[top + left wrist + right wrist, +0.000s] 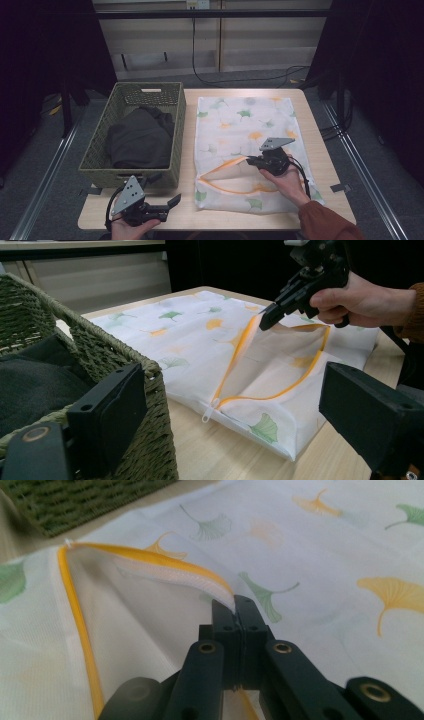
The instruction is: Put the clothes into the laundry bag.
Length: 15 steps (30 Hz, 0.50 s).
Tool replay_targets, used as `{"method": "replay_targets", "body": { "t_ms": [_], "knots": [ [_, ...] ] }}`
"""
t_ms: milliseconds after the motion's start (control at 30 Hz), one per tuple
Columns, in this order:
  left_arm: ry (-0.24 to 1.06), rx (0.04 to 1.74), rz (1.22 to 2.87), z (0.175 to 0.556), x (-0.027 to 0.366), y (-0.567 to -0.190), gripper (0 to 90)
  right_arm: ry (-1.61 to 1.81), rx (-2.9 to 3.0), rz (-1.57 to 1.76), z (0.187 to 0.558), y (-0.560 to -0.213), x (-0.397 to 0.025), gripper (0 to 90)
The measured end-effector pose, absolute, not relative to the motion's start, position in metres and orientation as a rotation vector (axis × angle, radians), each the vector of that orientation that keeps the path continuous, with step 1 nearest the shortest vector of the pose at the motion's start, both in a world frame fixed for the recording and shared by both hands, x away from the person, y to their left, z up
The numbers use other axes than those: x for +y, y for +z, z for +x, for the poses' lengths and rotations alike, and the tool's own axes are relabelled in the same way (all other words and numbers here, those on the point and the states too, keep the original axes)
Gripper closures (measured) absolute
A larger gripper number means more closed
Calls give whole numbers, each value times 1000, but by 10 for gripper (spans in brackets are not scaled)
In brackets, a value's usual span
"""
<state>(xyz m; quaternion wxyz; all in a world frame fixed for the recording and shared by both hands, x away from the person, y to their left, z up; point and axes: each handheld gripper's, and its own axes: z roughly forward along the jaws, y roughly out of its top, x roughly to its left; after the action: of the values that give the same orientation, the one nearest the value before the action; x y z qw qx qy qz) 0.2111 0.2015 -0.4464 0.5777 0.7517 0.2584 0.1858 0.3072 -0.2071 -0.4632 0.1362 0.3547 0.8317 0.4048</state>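
Observation:
A white mesh laundry bag printed with ginkgo leaves lies flat on the wooden table. Its orange zipper is undone and the mouth gapes. My right gripper is shut on the upper edge of the bag's opening and holds that edge lifted off the table. My left gripper is open with nothing between its jaws, near the table's front left edge, just in front of a green woven basket. Dark folded clothing lies in the basket.
The basket stands at the table's left, next to the bag. The zipper pull lies at the bag's near corner. Cables run along the floor behind the table, and dark curtains hang on both sides.

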Motion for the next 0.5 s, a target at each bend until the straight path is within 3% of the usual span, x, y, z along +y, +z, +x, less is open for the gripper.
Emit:
{"method": "replay_targets", "body": {
  "t_ms": [500],
  "knots": [
    [432,590,1760,209,201,-445,127,1367,2257,986,321,-423,-203,895]
  ]
}}
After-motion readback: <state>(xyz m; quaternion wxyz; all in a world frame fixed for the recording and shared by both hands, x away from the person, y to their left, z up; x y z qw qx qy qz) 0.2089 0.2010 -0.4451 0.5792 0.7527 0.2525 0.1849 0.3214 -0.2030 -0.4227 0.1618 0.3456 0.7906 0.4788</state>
